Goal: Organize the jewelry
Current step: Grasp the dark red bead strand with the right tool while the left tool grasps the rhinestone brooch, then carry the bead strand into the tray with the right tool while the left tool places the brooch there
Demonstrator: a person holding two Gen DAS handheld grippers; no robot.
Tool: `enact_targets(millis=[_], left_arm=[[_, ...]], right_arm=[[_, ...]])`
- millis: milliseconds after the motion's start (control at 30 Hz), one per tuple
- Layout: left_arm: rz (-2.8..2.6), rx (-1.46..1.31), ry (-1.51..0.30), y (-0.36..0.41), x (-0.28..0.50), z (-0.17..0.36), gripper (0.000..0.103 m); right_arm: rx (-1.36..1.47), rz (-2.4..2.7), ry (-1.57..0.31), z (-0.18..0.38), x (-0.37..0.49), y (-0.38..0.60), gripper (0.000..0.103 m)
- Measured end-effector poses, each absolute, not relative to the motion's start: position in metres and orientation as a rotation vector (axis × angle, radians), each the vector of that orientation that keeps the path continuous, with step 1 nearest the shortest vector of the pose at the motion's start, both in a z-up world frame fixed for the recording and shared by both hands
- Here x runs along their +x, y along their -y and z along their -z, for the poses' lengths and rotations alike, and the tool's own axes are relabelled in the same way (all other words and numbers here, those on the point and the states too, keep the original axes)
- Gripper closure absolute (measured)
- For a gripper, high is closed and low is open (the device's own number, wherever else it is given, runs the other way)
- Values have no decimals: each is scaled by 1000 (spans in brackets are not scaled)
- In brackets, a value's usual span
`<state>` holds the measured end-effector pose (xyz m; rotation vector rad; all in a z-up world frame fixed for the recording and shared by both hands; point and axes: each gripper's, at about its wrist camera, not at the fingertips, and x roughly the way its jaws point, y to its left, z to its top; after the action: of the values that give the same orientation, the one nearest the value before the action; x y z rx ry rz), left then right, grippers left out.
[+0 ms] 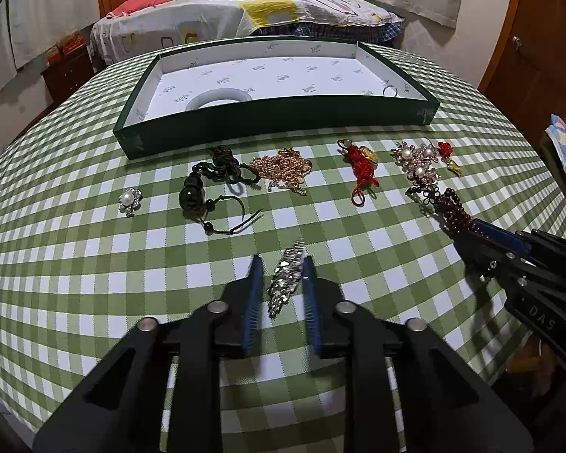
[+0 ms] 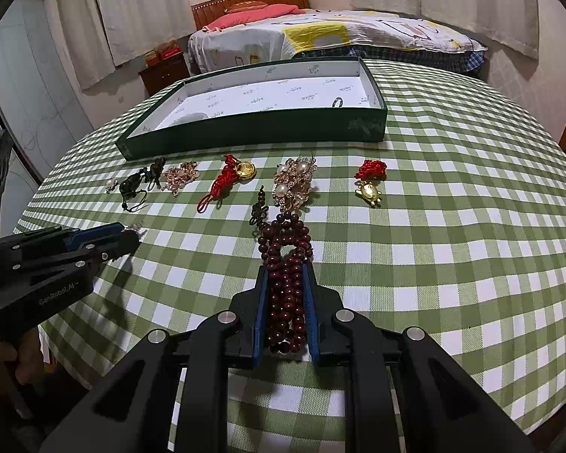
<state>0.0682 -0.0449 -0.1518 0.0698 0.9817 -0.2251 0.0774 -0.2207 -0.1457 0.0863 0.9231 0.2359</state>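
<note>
Here, the left gripper (image 1: pixel 283 264) pinches a silver sequined piece (image 1: pixel 286 277) against the checked tablecloth (image 1: pixel 94 264); the right gripper (image 2: pixel 286 271) is clamped on a dark red bead strand (image 2: pixel 286 264). Both pickups appear secured. Next: lift each clear of the neighbouring brooches (image 2: pixel 294 181) and carry it over the wall of the green tray (image 1: pixel 275 119), well apart beyond

One green tray (image 1: pixel 275 119) on tabletop (image 1: pixel 94 283); inside it, one pale bangle (image 1: pixel 219 97) and one small ring (image 1: pixel 389 91). Loose pieces on checked cloth:
- one pearl brooch (image 1: pixel 130 199)
- one black bead cord (image 1: pixel 207 188)
- one gold chain pile (image 1: pixel 283 168)
- two red knot charms (image 1: pixel 362 170) (image 2: pixel 370 179)
- one pearl cluster (image 2: pixel 294 181), possibly several pieces tangled
- one silver band (image 1: pixel 286 279)
- one dark red bead string (image 2: pixel 286 283)

Two hand-held grippers (image 1: pixel 283 264) (image 2: pixel 285 268).
</note>
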Motion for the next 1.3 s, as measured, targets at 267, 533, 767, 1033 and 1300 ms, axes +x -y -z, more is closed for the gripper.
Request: enact_targets(millis=[267, 533, 767, 1033, 1300], left_arm=[[229, 62, -975, 43, 64, 151, 90], [215, 36, -971, 35, 60, 147, 90], [218, 13, -935, 31, 59, 132, 90], [228, -7, -881, 29, 63, 109, 90], [244, -3, -821, 37, 88, 89, 90]], right_arm=[[79, -236, -920, 146, 77, 220, 85], [88, -234, -900, 142, 76, 223, 85], [94, -247, -878, 130, 75, 220, 85], [107, -268, -834, 110, 80, 216, 85], [121, -272, -768, 85, 110, 216, 85]])
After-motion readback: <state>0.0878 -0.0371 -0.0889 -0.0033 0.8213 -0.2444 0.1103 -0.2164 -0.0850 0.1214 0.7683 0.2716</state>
